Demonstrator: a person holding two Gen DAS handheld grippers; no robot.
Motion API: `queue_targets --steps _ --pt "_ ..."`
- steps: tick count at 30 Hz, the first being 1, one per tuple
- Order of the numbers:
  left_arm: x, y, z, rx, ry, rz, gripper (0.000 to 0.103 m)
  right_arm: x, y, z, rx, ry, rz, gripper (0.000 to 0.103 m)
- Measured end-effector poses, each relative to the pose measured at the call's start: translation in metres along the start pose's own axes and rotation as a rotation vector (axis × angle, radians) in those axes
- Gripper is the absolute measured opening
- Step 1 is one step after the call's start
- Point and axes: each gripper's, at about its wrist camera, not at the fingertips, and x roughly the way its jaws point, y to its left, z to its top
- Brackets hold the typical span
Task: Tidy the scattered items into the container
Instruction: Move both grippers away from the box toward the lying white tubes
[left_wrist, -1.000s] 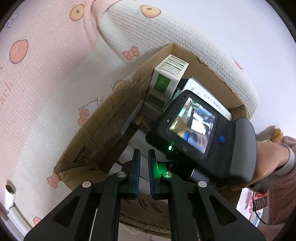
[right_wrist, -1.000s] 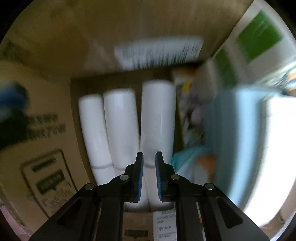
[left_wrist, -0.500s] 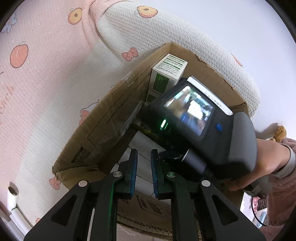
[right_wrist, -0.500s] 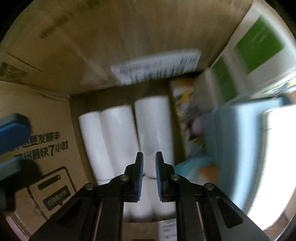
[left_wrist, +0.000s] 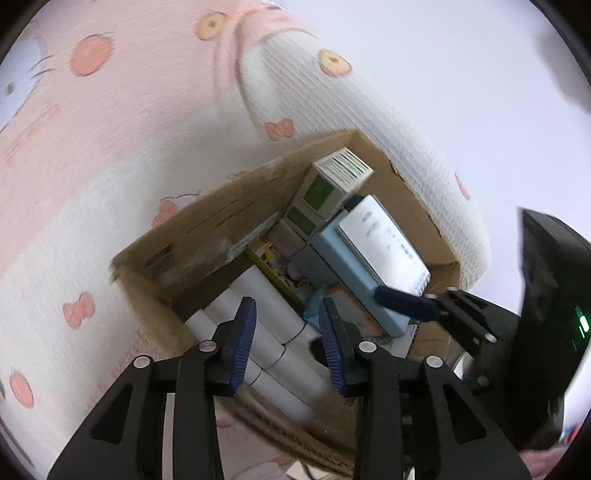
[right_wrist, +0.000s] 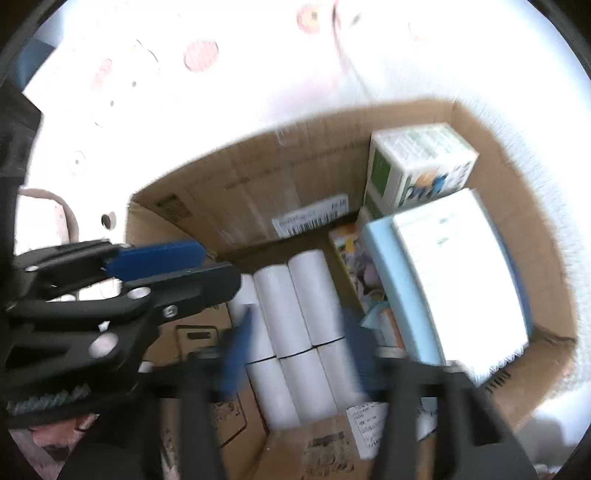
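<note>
Both of your grippers are spread and hold nothing: the left gripper and right gripper hover over the cardboard box. Straight below and ahead of the fingers lie the white rolls, packed side by side, long axes running away from you. The left gripper looks nearer.

A bed with a soft cover, white and pink with little bows and oranges, carries a brown cardboard box. A white pillow lies beside the box.
</note>
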Motion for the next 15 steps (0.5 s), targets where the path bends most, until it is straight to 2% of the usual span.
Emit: queue_targets --steps 1,2,3,4,6,7,10,11,12,15 --pt "-0.006 0.002 -0.005 -0.015 -0.026 0.026 0.043 -0.005 0.005 -0.002 -0.029 -0.02 -0.025 0.07" --pt "-0.01 0.002 -0.007 -0.017 -0.04 0.039 0.043 -0.034 0.024 -0.005 -0.059 -0.039 -0.053 0.07" --pt "-0.016 0.002 -0.011 -0.012 -0.061 0.052 0.044 -0.036 0.004 -0.016 -0.137 -0.037 -0.04 0.07" --pt "-0.023 0.001 -0.015 -0.008 -0.077 0.073 0.045 -0.047 -0.018 -0.037 -0.143 -0.048 -0.045 0.071" --pt "-0.033 0.0 -0.022 -0.007 -0.105 0.079 0.045 -0.058 -0.001 -0.037 -0.138 -0.057 -0.026 0.071" --pt "-0.04 -0.001 -0.025 -0.008 -0.114 0.086 0.045 -0.044 -0.01 -0.037 -0.139 -0.057 -0.019 0.071" --pt "-0.052 -0.005 -0.034 0.029 -0.154 0.175 0.047 -0.055 -0.002 -0.067 -0.167 -0.077 -0.031 0.071" --pt "-0.057 -0.006 -0.037 0.042 -0.168 0.192 0.047 -0.043 -0.001 -0.069 -0.182 -0.088 -0.047 0.071" --pt "-0.062 -0.009 -0.042 0.066 -0.189 0.205 0.048 -0.051 0.004 -0.071 -0.196 -0.101 -0.066 0.071" --pt "-0.074 -0.016 -0.051 0.111 -0.22 0.193 0.048 -0.06 0.024 -0.075 -0.22 -0.127 -0.114 0.071"
